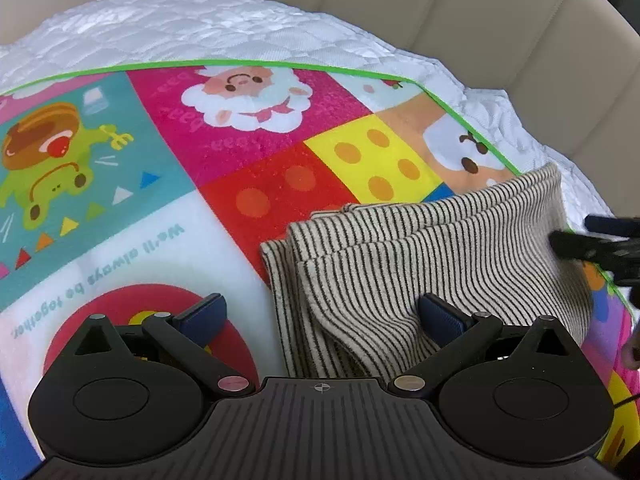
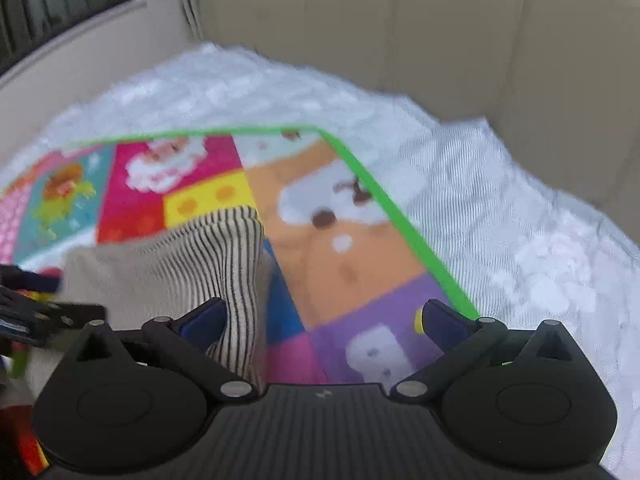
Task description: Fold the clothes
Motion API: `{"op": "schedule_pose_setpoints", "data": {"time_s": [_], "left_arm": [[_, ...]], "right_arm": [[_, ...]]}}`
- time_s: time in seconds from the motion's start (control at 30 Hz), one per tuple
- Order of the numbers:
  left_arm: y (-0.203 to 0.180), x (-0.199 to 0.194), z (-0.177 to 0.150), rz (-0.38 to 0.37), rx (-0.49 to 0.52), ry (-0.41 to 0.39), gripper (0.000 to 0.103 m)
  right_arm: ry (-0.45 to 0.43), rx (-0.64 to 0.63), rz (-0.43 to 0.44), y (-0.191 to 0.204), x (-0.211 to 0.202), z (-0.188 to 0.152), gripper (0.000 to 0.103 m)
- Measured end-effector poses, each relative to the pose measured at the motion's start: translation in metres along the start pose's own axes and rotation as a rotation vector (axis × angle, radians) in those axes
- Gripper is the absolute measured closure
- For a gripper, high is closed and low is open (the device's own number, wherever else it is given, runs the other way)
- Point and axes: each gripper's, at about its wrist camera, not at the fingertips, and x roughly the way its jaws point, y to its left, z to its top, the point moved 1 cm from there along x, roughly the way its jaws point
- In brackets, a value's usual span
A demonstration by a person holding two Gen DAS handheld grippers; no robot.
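Left wrist view: The left gripper (image 1: 320, 316) has its jaws spread wide and holds nothing. The striped garment (image 1: 432, 256), beige with thin dark lines, lies folded in several layers on the cartoon play mat (image 1: 168, 184), toward the mat's right-hand side. The mat rests on a white quilted cover (image 1: 200, 28). At least 3 stacked layer edges show at the garment's left end. The right-hand pad (image 1: 440, 318) sits over the cloth; contact cannot be confirmed. The left-hand pad sits over bare mat. The other gripper enters at the right edge, near the garment's far right side.

Right wrist view: This view is motion-blurred. The right gripper (image 2: 324, 316) also has its jaws spread, with nothing between them. The striped garment (image 2: 192, 264) lies at lower left. The left-hand pad (image 2: 204, 322) is beside its near corner; touching or apart cannot be told.

Handling assessment: The garment appears to be a soft, light knit. Expect it to drape and sag with no stiffness, and expect stacked layers to slide on each other. Pinch through all layers at a corner or folded edge, 1 gripper at each end, to keep the stack aligned.
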Motion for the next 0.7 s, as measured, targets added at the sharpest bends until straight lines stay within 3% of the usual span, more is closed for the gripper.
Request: {"op": "schedule_pose_setpoints", "data": {"time_s": [0.07, 0.23, 0.4, 0.53, 0.63, 0.7], "left_arm": [[0.000, 0.001, 0.000, 0.003, 0.000, 0.000, 0.000], [0.000, 0.000, -0.001, 0.006, -0.002, 0.000, 0.000], [-0.004, -0.003, -0.001, 0.018, 0.022, -0.025, 0.000], [-0.013, -0.015, 0.003, 0.054, 0.107, -0.104, 0.000], [-0.010, -0.017, 0.007, 0.049, 0.094, -0.132, 0.000], [-0.006, -0.015, 0.010, 0.033, 0.065, -0.131, 0.000]], "right_arm": [[0.017, -0.034, -0.040, 0.010, 0.018, -0.007, 0.000], [-0.053, -0.110, -0.123, 0.027, 0.013, -0.012, 0.000], [-0.013, 0.050, -0.032, 0.005, 0.017, -0.011, 0.000], [-0.098, 0.232, 0.068, -0.017, 0.000, -0.003, 0.000], [-0.153, 0.295, 0.065, -0.022, -0.002, 0.002, 0.000], [-0.119, 0.231, 0.004, -0.012, 0.012, 0.000, 0.000]]}}
